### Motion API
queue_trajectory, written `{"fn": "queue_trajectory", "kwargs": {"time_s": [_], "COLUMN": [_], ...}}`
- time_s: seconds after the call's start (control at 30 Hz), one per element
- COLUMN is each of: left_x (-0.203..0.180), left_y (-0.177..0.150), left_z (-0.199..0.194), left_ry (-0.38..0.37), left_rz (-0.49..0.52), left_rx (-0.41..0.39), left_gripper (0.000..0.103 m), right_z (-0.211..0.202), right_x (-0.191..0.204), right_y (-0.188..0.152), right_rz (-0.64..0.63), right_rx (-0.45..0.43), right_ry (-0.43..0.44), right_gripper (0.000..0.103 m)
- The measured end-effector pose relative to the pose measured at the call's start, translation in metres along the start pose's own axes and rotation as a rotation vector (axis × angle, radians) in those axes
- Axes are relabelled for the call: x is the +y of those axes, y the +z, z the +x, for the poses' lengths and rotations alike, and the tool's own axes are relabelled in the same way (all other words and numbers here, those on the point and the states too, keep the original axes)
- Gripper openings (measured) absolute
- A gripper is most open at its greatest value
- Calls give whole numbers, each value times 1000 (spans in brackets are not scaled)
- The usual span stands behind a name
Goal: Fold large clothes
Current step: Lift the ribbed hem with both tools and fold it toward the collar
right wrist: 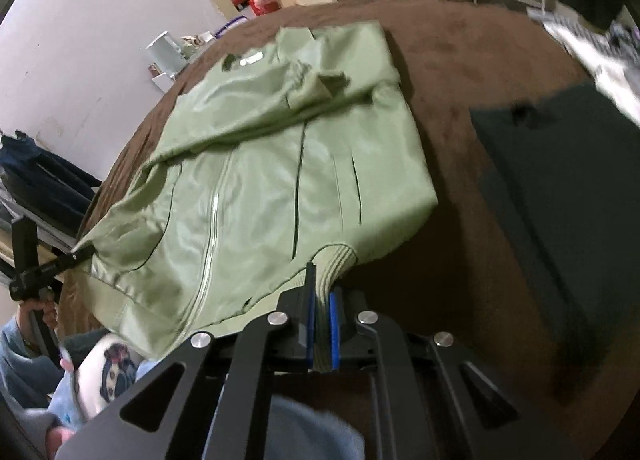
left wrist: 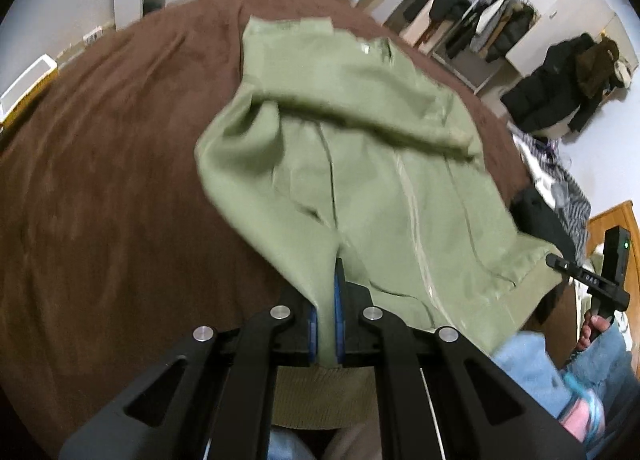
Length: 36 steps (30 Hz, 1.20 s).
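Both tongs, left (left wrist: 327, 300) and right (right wrist: 322, 308), are clamped on the hem of the green jacket (right wrist: 280, 163), soft, slick (likely slippery); the ribbed hem seems the surest hold.

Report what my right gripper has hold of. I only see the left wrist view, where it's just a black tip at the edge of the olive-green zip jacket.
Observer: The right gripper is shut on the ribbed knit hem band of the olive-green zip jacket.
Operator: Check the bed to the right of that grip.
Observer: A dark flat cloth lies on the brown bedspread, apart from the jacket.
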<state>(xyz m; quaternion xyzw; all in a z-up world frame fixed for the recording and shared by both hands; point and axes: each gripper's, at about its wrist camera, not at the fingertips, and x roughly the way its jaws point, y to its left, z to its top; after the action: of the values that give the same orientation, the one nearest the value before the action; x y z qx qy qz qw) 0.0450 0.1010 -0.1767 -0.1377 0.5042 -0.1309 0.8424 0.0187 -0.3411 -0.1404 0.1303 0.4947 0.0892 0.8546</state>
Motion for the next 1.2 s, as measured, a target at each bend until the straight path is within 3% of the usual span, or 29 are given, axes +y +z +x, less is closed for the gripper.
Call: {"fn": "queue_trajectory", "kwargs": {"time_s": [0.3,0.57,0.87,1.03,1.2], "left_x": [-14,-13,-2,3,14], "left_y": [77,164,252,287,311], "left_z": [-25,3,64,107,163], "left_ry": [72,99,140,180,223], "left_rz": [18,30,73,129,165], "left_rx": [-233,-318,-313,-254,-153], "left_gripper": [9,9,9,10,10], "right_z": [-21,-3,55,105,175], "right_x": [-4,11,12,4,-15], "right_y": [75,173,275,316,344], "right_rz": [-32,-87,-118,-140,-135], "right_rx": [-168,-304,-360,-315,-212], "right_ry": [-17,-30,-57,-83,-113], "right_gripper": [6,6,6,6,6]}}
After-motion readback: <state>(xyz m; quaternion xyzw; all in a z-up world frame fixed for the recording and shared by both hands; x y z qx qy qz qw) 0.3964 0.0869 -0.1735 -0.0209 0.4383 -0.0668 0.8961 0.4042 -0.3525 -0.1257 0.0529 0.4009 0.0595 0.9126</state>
